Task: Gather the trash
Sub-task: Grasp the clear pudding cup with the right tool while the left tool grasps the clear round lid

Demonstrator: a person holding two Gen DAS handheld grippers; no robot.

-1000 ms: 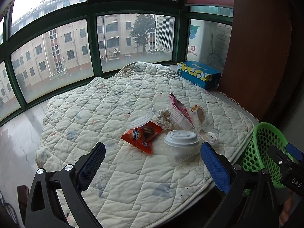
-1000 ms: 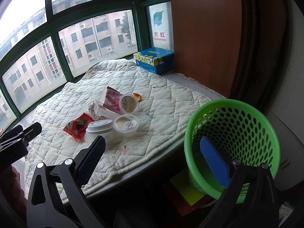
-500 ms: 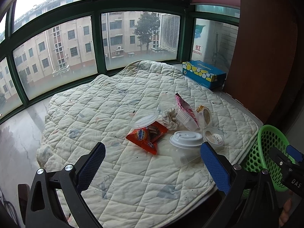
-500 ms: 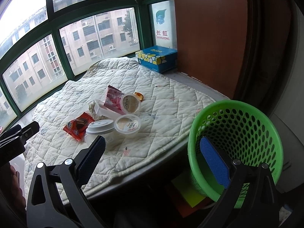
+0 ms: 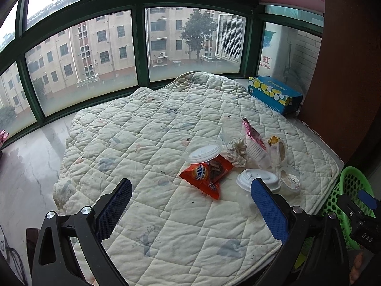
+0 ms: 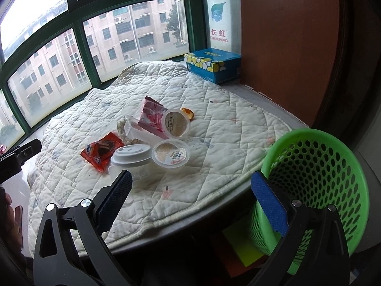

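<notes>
On quilted pad – Ovaltine packet, lidded cup, crumpled tissue. Your left gripper and right gripper both spread wide, holding nothing – green basket beside right.

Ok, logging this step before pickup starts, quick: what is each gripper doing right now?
Left gripper: open, holding nothing.
Right gripper: open, holding nothing.

The quilt is being viewed from above its near edge, facing the windows. The right view is being taken further right, beside the green basket. The trash pile is being shared.
</notes>
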